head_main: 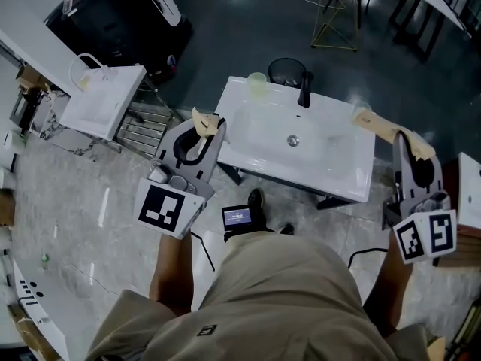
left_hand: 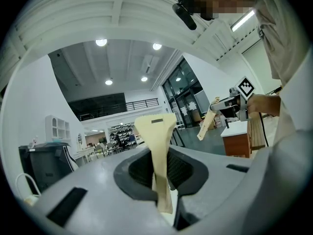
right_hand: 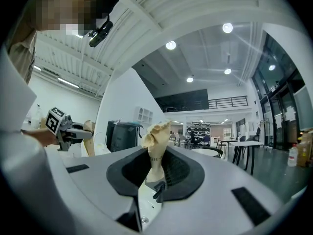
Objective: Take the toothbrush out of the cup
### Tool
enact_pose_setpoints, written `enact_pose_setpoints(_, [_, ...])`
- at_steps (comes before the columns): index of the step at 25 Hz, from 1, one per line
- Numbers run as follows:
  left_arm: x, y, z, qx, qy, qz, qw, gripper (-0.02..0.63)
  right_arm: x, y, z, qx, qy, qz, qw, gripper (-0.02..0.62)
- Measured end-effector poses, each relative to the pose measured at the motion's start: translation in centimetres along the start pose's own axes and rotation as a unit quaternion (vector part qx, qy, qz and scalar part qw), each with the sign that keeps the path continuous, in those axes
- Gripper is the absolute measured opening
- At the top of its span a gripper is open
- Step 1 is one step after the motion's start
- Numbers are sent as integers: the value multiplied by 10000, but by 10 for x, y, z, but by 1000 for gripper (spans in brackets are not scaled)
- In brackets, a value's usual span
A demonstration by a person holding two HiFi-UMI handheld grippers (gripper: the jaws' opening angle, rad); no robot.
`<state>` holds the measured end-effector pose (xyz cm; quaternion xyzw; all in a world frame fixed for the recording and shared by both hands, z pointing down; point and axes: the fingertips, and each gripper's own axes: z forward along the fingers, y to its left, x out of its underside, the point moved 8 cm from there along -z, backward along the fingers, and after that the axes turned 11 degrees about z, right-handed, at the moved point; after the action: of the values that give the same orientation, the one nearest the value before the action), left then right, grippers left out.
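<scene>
A pale green cup [head_main: 258,83] stands on the back left corner of the white sink [head_main: 331,171]. I cannot make out a toothbrush in it from the head view. My left gripper [head_main: 203,120] hovers level just off the sink's left edge, short of the cup. Its beige-wrapped fingers [left_hand: 157,131] are pressed together with nothing between them. My right gripper [head_main: 373,122] hangs over the sink's right edge. Its beige fingers [right_hand: 155,136] are also pressed together and empty. Each gripper view shows the other gripper across the room, not the cup.
A black faucet [head_main: 304,89] rises at the sink's back edge, with the drain [head_main: 293,140] in the bowl. A black bin [head_main: 285,70] stands behind the sink. A second white basin [head_main: 105,100] and a metal rack [head_main: 143,126] lie to the left. A small lit screen [head_main: 238,216] sits near my feet.
</scene>
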<state>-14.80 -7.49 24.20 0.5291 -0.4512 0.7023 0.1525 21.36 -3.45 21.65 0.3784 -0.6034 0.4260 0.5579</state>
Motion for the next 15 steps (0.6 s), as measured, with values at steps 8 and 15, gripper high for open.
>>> enact_pose_setpoints(8, [6, -1, 6, 48, 43, -23, 10000, 41, 8, -3, 4, 21, 60, 24, 10000, 56])
enact_pose_setpoints(15, [11, 0, 11, 62, 98, -35, 9999, 41, 12, -7, 10, 19, 135, 37, 9999, 55])
